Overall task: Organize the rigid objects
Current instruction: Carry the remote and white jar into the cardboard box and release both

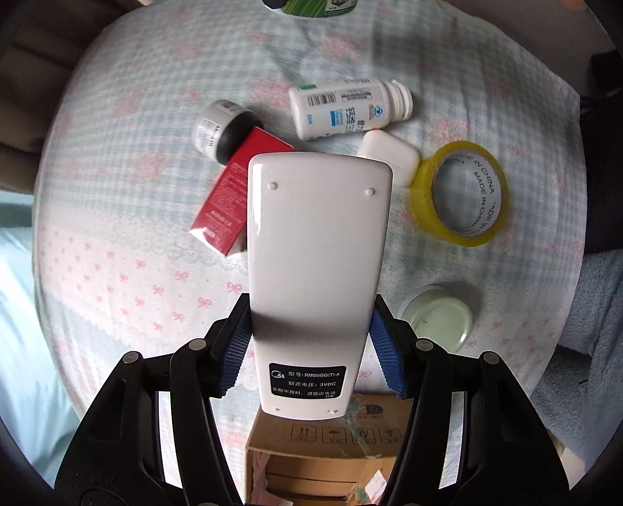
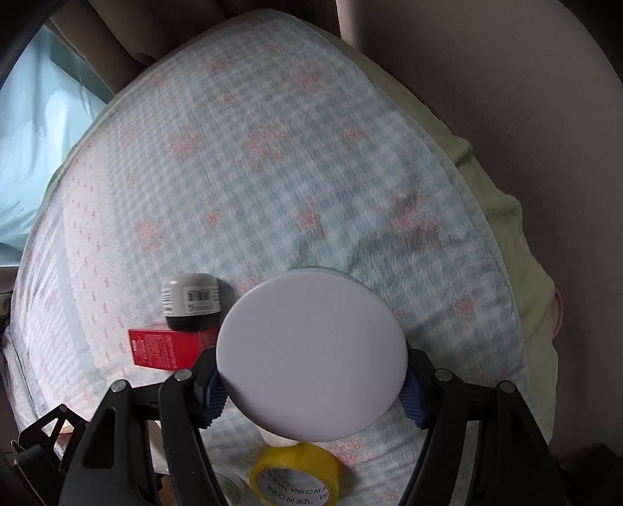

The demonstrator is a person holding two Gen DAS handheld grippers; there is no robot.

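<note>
Left tool [image 1: 311, 346]: clamped on white plastic remote control [image 1: 317, 249], back up, above the checked bedspread [image 1: 155, 97]. Right tool [image 2: 311, 383]: gripping round white jar lid [image 2: 311, 356].

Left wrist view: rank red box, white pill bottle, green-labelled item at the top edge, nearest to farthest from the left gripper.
From the left gripper, shut on the remote:
1. Red box, left of the remote.
2. White pill bottle, beyond, lying on its side.
3. Green-labelled item, top edge, farthest.

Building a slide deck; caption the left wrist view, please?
Left claw grips a white remote above a red box, bottle and tape roll.
</note>
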